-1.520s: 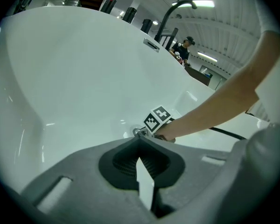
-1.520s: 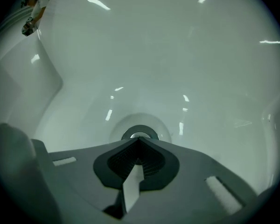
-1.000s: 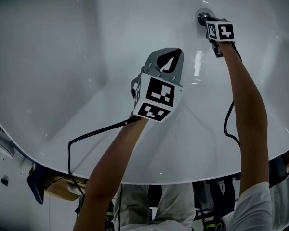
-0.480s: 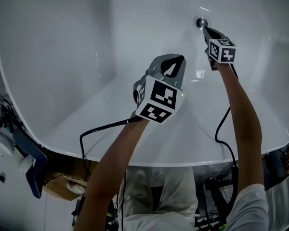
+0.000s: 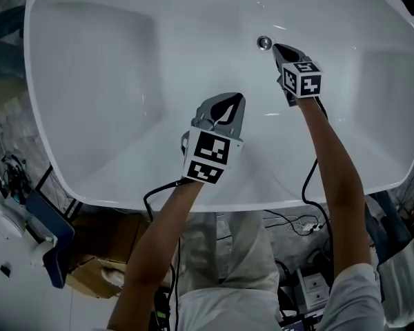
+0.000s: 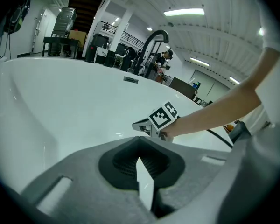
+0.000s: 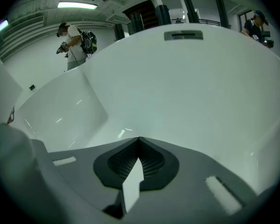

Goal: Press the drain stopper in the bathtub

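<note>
The white bathtub (image 5: 110, 67) fills the head view. Its round metal drain stopper (image 5: 264, 43) sits in the tub floor at the upper middle. My right gripper (image 5: 279, 49) is shut, its tip just right of and slightly short of the stopper, apart from it. My left gripper (image 5: 233, 101) is shut and empty, held over the tub floor in the middle. In the left gripper view, the left gripper (image 6: 141, 138) points at the right gripper's marker cube (image 6: 164, 116). The right gripper (image 7: 139, 138) in its own view faces the tub wall; the stopper is hidden there.
An overflow plate (image 7: 183, 35) sits on the far tub wall. A dark faucet (image 6: 153, 43) rises behind the rim. Cables (image 5: 310, 185) trail from both grippers over the near rim. A person (image 7: 77, 43) stands behind the tub. Boxes and gear (image 5: 90, 267) lie on the floor nearby.
The right gripper has drawn back off the drain stopper, which now shows uncovered. The head view has pulled away, so the whole tub is in sight. The left gripper stays put.
</note>
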